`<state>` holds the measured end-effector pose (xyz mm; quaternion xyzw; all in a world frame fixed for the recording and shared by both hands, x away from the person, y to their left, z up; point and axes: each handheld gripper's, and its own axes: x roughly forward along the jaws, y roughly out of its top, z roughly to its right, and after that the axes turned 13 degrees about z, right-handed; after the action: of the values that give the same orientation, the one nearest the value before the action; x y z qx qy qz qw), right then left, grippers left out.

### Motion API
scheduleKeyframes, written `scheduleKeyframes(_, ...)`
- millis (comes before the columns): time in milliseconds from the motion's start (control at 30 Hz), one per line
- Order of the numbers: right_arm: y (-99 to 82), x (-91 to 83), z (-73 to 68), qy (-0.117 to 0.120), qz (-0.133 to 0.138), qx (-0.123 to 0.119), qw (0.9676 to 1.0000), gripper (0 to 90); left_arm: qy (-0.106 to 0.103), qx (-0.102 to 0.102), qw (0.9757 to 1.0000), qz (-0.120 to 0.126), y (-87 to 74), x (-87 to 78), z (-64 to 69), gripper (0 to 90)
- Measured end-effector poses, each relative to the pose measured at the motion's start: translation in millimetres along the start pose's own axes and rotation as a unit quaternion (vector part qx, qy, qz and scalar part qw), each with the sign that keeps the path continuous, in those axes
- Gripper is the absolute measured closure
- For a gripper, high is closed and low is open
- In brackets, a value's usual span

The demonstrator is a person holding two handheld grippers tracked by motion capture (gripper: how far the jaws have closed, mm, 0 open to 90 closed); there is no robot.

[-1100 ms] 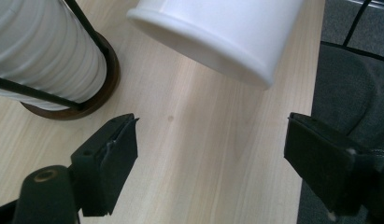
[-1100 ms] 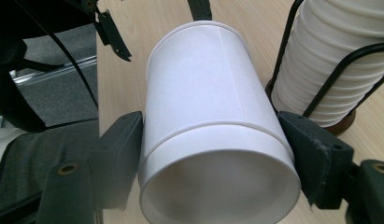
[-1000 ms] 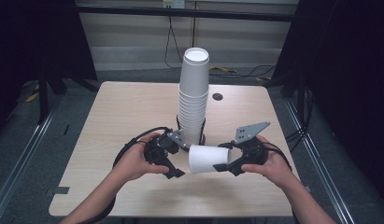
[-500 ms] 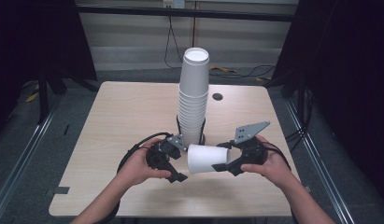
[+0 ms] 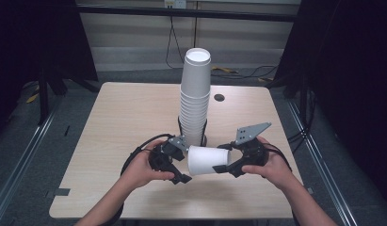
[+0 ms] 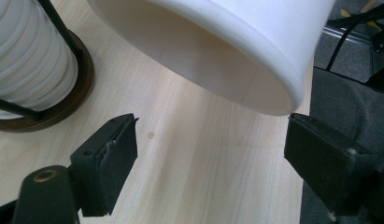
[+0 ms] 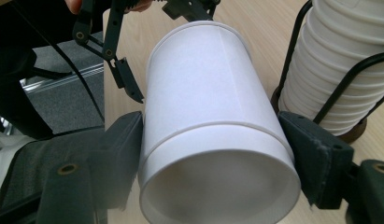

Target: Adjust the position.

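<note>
A single white paper cup [image 5: 207, 160] lies sideways above the table's front middle. My right gripper [image 5: 223, 158] is shut on its narrow base end, and in the right gripper view the cup [image 7: 213, 107] sits clamped between the two black pads of that gripper [image 7: 213, 135]. The cup's wide mouth points at my left gripper [image 5: 181, 160], which is open. In the left gripper view the cup's rim [image 6: 255, 88] hangs just ahead of and above the gap of that gripper [image 6: 213, 130], touching neither pad.
A tall stack of white cups [image 5: 196, 103] stands in a black wire holder with a round brown base [image 6: 63, 102], just behind the grippers. A small dark hole [image 5: 219, 98] marks the wooden table [image 5: 125, 122] at the back right. Black cables trail off both grippers.
My left gripper has shifted slightly toward the table's front edge and stays open at the cup's mouth. The right gripper and the cup have barely moved.
</note>
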<state>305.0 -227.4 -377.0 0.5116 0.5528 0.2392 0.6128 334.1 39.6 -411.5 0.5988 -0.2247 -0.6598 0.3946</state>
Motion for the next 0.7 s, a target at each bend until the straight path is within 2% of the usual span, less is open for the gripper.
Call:
scheduleKeyframes(367,1.9,1.8,-2.6,0.010,0.009,0.003,0.9999,25.0,0.002,-0.001,1.0000,0.006,2.0,3.0,0.0,17.0)
scheduleKeyframes(700,3.1,1.1,-4.1,0.016,0.019,0.001,0.9997,25.0,0.003,0.005,0.9999,0.013,2.9,-1.4,-1.6,15.4)
